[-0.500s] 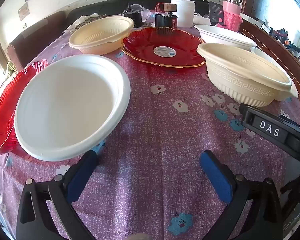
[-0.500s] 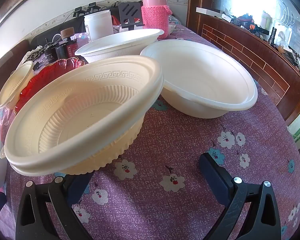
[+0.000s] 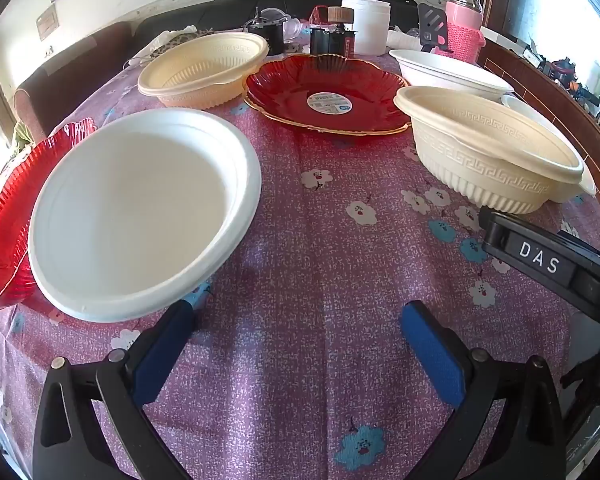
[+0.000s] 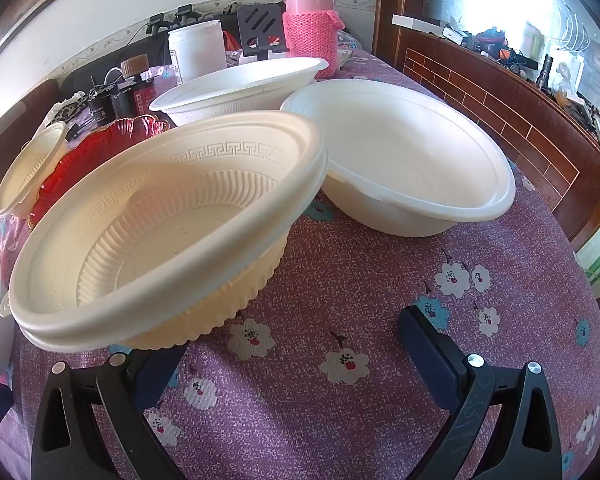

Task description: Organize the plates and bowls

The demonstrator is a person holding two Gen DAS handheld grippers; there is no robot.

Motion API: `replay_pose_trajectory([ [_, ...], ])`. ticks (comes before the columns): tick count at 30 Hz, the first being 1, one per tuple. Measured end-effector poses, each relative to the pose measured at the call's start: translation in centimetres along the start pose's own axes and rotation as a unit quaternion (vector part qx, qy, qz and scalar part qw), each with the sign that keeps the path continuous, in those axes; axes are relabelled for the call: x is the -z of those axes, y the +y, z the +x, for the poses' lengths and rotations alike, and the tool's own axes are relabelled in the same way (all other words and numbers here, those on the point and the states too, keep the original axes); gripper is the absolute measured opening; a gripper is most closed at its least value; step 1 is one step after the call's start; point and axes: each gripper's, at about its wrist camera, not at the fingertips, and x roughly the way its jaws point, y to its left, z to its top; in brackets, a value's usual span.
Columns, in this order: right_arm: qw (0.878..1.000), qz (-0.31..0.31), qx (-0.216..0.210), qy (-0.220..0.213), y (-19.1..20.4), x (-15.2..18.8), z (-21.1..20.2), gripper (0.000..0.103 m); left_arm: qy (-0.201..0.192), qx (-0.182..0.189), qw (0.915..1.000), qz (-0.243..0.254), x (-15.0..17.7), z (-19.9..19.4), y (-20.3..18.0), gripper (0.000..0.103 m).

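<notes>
My left gripper [image 3: 296, 324] stands open over bare cloth, just short of a white plate [image 3: 140, 208] that lies on a red plate [image 3: 4, 232]. Farther off are a cream bowl [image 3: 204, 68], a second red plate [image 3: 324, 96] and another cream bowl [image 3: 488, 148]. My right gripper [image 4: 292, 340] is open too, its left finger under the rim of that cream bowl [image 4: 168, 224]. Behind it are a white bowl [image 4: 400, 156] and a second white bowl [image 4: 240, 84]. The right gripper's black body [image 3: 548, 264] shows in the left wrist view.
A purple flowered tablecloth [image 3: 320, 260] covers the table. At the far end stand a pink flask [image 4: 310, 16], a white tub [image 4: 198, 50], dark bottles [image 3: 336, 38] and cables. A wooden brick-patterned ledge [image 4: 500, 96] runs along the right side.
</notes>
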Motion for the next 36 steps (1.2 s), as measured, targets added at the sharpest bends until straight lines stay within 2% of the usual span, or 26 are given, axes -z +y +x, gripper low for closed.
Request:
replay_pose_trajectory([
  [32,1.0,0.0,0.0,0.0,0.0,0.0,0.0,0.102,0.001,0.001,1.0,-0.003,0.12,0.0,0.3,0.103],
  [34,1.0,0.0,0.0,0.0,0.0,0.0,0.0,0.102,0.01,0.009,0.9999,0.008,0.0,0.06,0.43,0.103],
  [36,1.0,0.0,0.0,0.0,0.0,0.0,0.0,0.102,0.042,0.023,0.9984,0.029,-0.27,-0.07,0.36,0.103],
])
